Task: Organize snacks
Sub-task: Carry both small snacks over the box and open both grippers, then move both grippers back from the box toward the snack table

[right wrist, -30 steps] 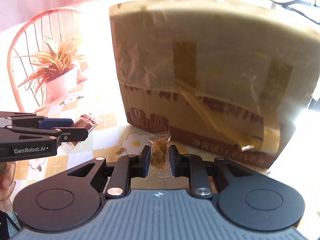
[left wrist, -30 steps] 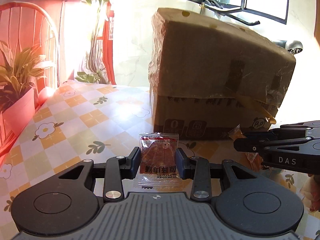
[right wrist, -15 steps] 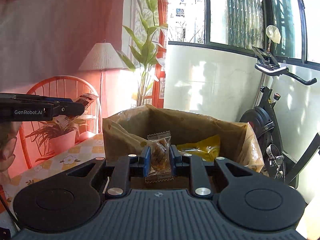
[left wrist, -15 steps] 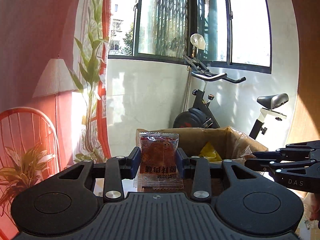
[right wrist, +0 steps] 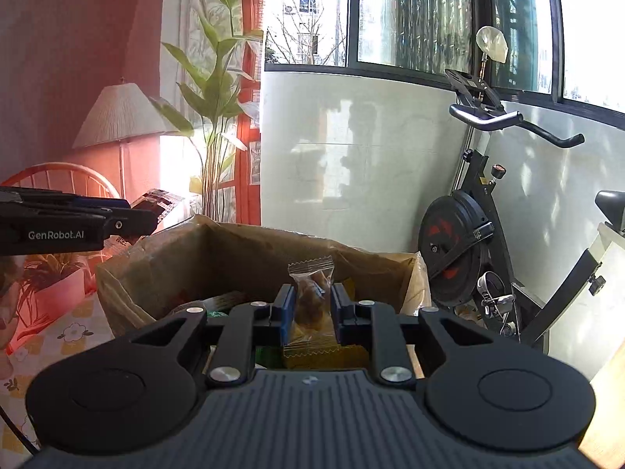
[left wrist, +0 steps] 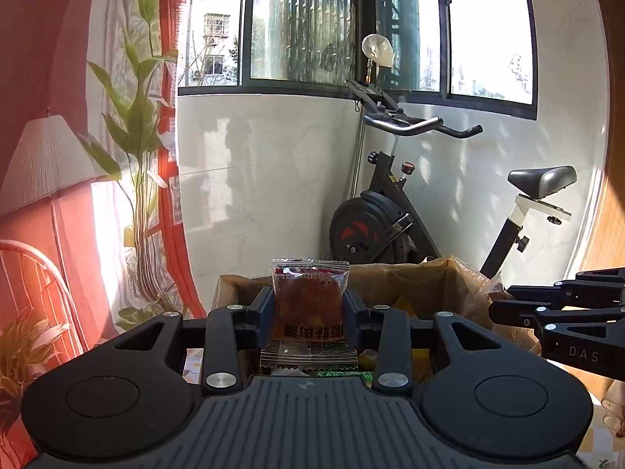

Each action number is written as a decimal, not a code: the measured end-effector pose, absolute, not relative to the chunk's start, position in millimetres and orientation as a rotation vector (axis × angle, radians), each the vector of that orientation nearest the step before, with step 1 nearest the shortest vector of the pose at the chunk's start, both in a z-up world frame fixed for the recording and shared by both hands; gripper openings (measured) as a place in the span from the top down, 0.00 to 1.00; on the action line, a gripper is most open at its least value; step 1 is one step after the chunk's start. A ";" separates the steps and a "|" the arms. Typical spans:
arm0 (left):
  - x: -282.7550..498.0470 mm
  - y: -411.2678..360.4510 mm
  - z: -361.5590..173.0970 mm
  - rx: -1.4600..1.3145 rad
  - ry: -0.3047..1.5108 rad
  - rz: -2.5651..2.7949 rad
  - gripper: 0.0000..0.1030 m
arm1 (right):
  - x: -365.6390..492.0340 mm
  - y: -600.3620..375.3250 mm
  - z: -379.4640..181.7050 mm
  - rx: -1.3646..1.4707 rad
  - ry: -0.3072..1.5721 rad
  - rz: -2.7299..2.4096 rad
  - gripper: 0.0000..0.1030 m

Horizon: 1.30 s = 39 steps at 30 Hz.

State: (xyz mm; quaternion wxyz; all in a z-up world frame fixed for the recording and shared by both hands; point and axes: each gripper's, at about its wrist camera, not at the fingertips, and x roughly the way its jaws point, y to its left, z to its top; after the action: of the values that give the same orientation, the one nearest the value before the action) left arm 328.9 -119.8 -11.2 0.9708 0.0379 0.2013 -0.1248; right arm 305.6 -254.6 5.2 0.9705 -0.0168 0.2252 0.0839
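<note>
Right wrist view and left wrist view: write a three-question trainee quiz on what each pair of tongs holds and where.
1. True or false: the left tongs are shut on a red meat snack packet.
2. What do the right tongs hold? A) a clear packet of brown snack B) a banana C) nothing
3. Fill in: both tongs hang above the open cardboard ____.

Key
1. True
2. A: the clear packet of brown snack sits clamped between the blue pads.
3. box; other snacks already lie inside it.
</note>
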 end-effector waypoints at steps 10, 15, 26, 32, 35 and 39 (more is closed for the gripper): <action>344.5 -126.0 -30.6 0.116 0.465 -0.227 0.61 | 323.7 -258.4 -7.2 -0.023 0.492 0.156 0.79; 345.3 -124.3 -31.8 0.104 0.475 -0.220 0.52 | 325.5 -260.3 -7.7 -0.010 0.514 0.135 0.76; 313.5 -105.8 -21.6 0.064 0.482 -0.230 0.33 | 293.8 -262.4 2.1 0.008 0.490 0.166 0.54; 282.7 -90.6 -21.2 0.027 0.461 -0.258 0.29 | 261.8 -262.9 5.4 0.011 0.459 0.189 0.37; 269.8 -85.0 -25.9 0.013 0.463 -0.263 0.28 | 249.1 -262.5 2.3 0.005 0.461 0.198 0.29; 257.2 -79.9 -35.3 0.002 0.473 -0.265 0.28 | 234.6 -260.9 -3.9 0.003 0.475 0.202 0.24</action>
State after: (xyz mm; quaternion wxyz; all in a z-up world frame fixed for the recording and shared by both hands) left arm 257.2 -79.9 -35.3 0.9635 0.0008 0.2335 -0.1308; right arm 234.6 -260.9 -3.9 0.9669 0.0016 0.2348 0.0998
